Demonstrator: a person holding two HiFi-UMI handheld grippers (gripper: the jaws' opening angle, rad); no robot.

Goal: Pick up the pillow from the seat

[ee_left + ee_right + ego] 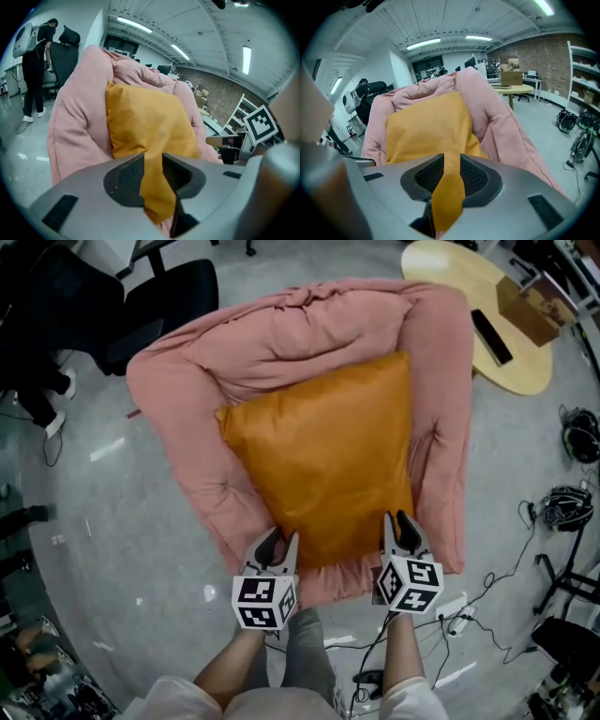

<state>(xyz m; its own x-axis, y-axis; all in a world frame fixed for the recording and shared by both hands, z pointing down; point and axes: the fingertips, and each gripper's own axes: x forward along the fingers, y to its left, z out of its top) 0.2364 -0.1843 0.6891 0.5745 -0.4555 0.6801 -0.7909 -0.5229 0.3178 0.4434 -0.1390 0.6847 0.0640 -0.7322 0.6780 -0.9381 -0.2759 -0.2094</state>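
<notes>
Orange pillow [319,456] lay on the pink seat [187,362], long axis running to 12 o'clock from me. Left tongs [277,542] pinched its near edge at 7 o'clock, right tongs [401,524] at 5 o'clock. Both were equally near.

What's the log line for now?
left tool: pinching pillow edge | right tool: pinching same edge | pillow: lying on pink seat

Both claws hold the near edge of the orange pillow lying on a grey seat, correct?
No: the seat is pink, not grey, as the head view shows. The left claw and right claw do hold the near edge of the orange pillow.
</notes>
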